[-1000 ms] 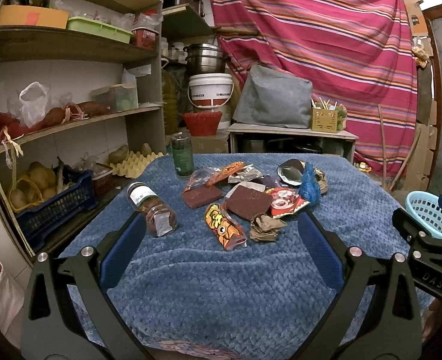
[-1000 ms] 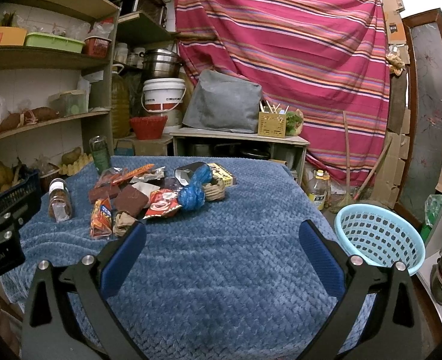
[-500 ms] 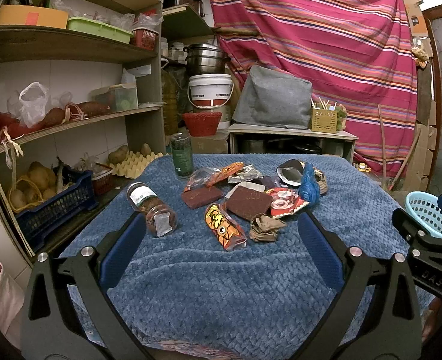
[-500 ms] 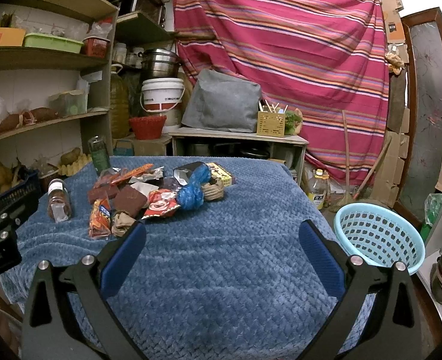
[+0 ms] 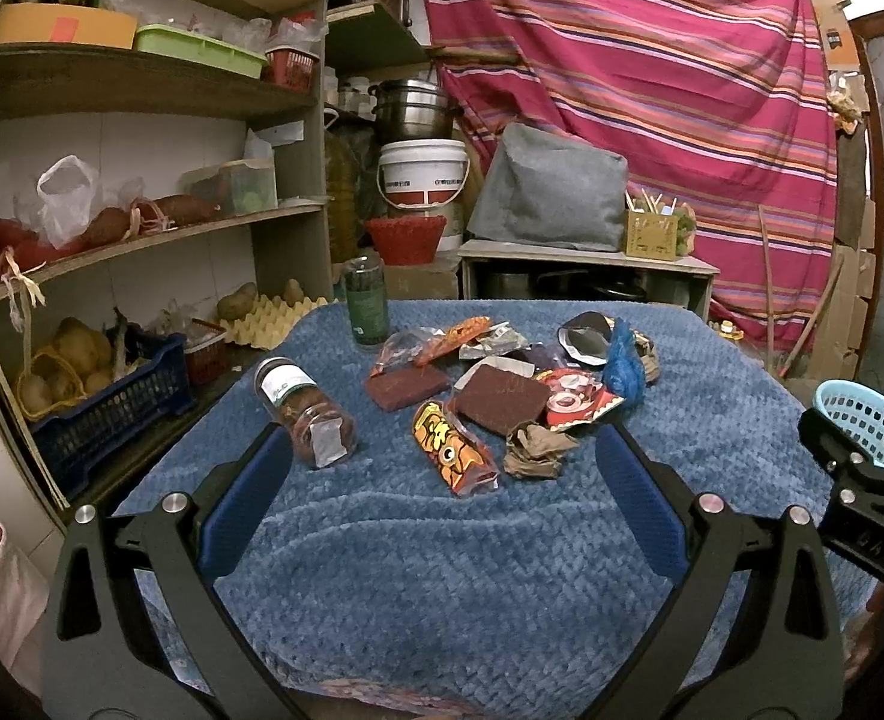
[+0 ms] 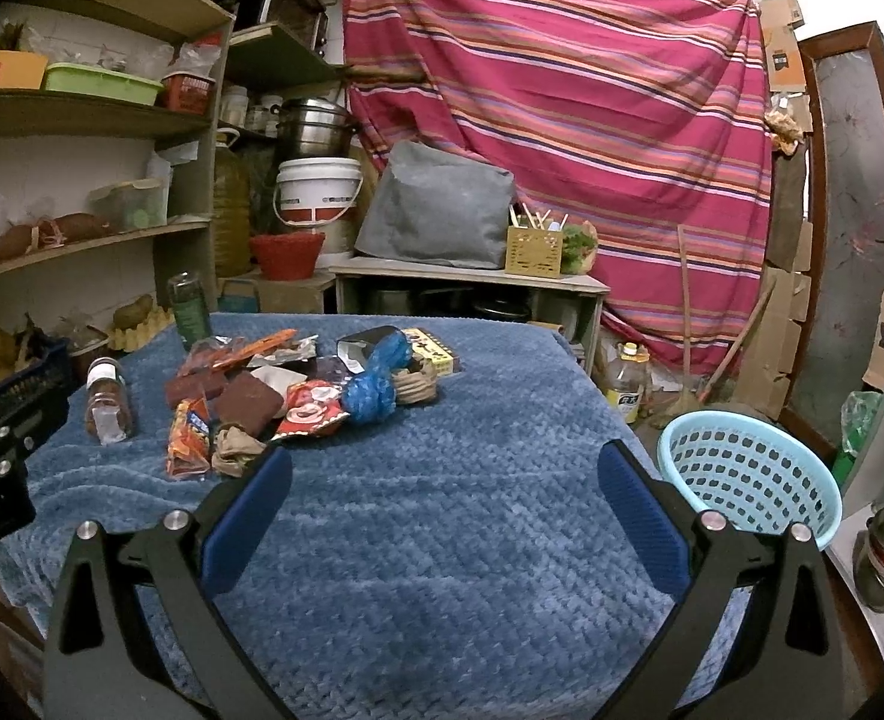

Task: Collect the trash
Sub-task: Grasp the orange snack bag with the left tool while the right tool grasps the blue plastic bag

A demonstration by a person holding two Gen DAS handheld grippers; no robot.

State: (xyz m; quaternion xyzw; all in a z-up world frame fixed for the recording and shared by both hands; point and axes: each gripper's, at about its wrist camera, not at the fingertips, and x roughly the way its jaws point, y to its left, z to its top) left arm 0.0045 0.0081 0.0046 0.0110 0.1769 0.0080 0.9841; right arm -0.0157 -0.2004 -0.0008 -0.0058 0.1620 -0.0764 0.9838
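both grippers hang over the near edge of the blue blanket (image 5: 417, 564), so this looks like the very start of collecting: nothing is picked up yet. the left gripper (image 5: 442, 480) has its blue pads spread wide with only blanket between them, and the right gripper (image 6: 442, 486) is likewise wide apart and holding nothing. the trash sits in a loose heap toward the middle-far part of the table: an orange snack wrapper (image 5: 455, 451) nearest the left gripper, a crumpled brown paper (image 5: 535, 450) just beside it, a red wrapper (image 5: 580, 399), two brown pads (image 5: 505, 401), a knotted blue bag (image 5: 622, 366), and foil packets behind them; what lies under the blue bag is hard to tell at this size. a jar on its side (image 5: 306, 411) and an upright green bottle (image 5: 366, 303) stand apart from the heap and may not count as trash. the light blue basket (image 6: 748, 474) waits off the table's right side, near the right gripper, and appears empty. the next move, i'd judge, calls for reaching forward to the closest piece, probably the orange wrapper or the brown paper, coming down low so a pad slides under the thin film, then closing gently and carrying it right to the basket.
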